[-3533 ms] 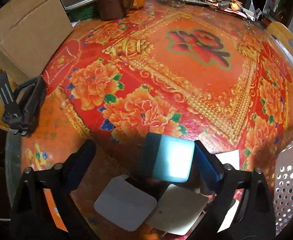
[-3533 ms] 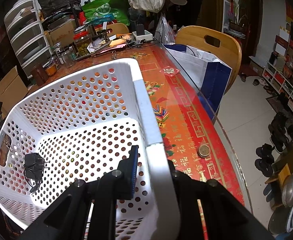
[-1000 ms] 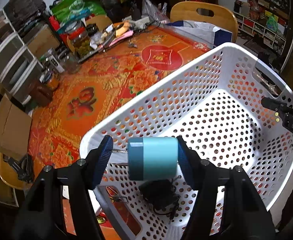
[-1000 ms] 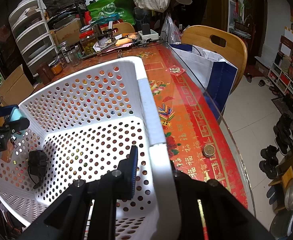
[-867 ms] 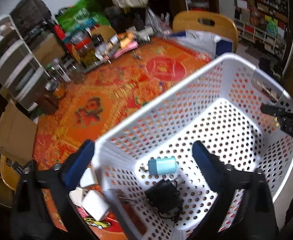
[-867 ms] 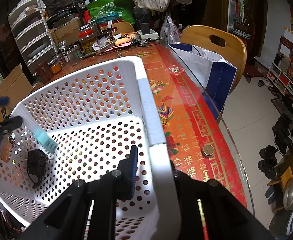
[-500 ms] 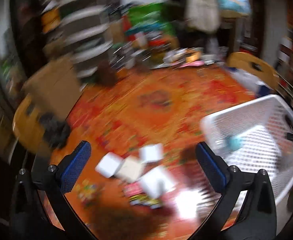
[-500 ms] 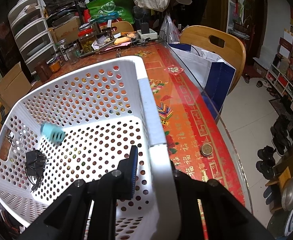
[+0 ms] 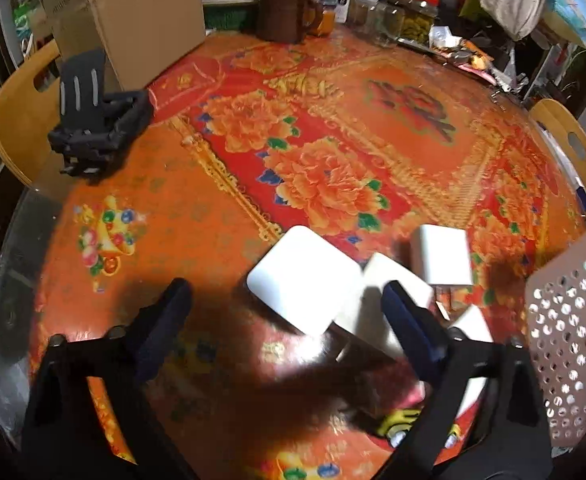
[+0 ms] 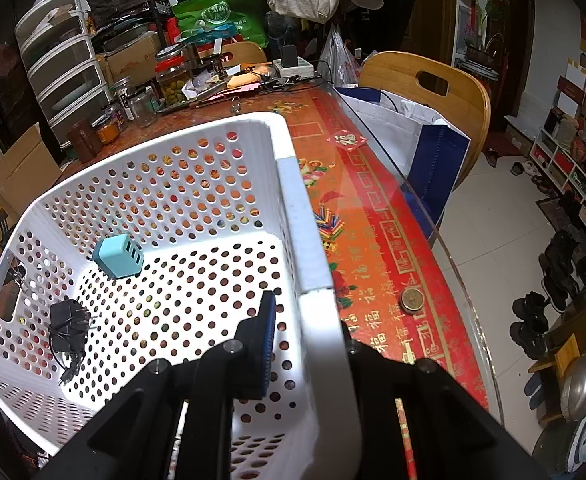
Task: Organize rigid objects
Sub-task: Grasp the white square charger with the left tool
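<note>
- Left wrist view: slightly motion-blurred, white blocks (image 9: 307,278) glaring, dark shadow on the near bench (image 9: 197,216).
- Right wrist view: sharp, evenly lit indoors.
- Both: fisheye bending, black corners.

The rim of a white perforated basket (image 10: 293,196) is clamped by the right gripper (image 10: 305,336). Inside, a teal charger (image 10: 119,257) is seen near the far wall, and a black adapter (image 10: 68,325) lies well apart from it.
</note>
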Available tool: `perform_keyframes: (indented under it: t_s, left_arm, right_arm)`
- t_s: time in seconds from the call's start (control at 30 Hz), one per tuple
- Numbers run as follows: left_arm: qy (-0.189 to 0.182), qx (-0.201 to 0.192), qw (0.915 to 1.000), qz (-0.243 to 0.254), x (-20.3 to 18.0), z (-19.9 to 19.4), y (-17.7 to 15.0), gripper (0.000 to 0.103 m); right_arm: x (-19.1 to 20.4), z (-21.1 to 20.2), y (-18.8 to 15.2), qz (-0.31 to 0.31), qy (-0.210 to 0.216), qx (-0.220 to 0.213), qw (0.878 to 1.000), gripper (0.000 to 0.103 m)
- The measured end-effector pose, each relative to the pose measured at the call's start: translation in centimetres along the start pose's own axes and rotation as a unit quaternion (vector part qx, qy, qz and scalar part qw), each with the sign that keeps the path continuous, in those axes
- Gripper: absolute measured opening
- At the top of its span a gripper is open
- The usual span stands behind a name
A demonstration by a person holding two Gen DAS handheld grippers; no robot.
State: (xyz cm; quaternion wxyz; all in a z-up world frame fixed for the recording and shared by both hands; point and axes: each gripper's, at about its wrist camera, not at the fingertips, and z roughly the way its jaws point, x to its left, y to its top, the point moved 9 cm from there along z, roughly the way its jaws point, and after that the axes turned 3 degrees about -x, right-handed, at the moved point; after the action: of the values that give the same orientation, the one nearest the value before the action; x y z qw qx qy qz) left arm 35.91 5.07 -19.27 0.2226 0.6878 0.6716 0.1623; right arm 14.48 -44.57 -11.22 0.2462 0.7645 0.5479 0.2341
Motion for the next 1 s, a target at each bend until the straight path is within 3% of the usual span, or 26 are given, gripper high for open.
perform_keyframes:
  t_s: [0.17, 0.4, 0.5, 0.6, 0.7, 0.87, 1.0]
  left_arm:
    - [0.004, -0.003, 0.9993, -0.038, 1.9, 1.2, 1.1, 0.087]
    - [0.020, 0.006, 0.9991, -0.037, 2.8, 2.3, 0.9, 0.085]
    - [0.024, 0.002, 0.9993, -0.030, 2.4, 2.2, 0.5, 0.073]
    - [0.012, -0.004, 0.9997, -0.023, 1.4, 1.7, 0.4, 0.043]
    - [0.046, -0.022, 0.9987, -0.004, 1.1, 0.7, 0.6, 0.043]
    - [0.053, -0.058, 0.9969, 0.002, 0.5, -2.3, 2.4, 0.043]
    - [0.076, -0.109, 0.9911, 0.012, -0.3, -6.4, 4.4, 0.043]
  right_arm:
    - [0.0, 0.0, 0.0, -0.004, -0.004, 0.002, 1.000, 0.015]
    - [0.1, 0.0, -0.1, -0.005, -0.005, 0.002, 1.000, 0.015]
    - [0.1, 0.0, -0.1, -0.007, -0.009, 0.003, 1.000, 0.015]
    - [0.1, 0.0, -0.1, -0.006, -0.007, 0.003, 1.000, 0.015]
    - [0.1, 0.0, -0.1, -0.006, -0.006, 0.002, 1.000, 0.015]
    - [0.2, -0.1, -0.2, -0.008, -0.006, 0.002, 1.000, 0.015]
    - [0.1, -0.1, -0.1, -0.007, -0.002, 0.001, 1.000, 0.015]
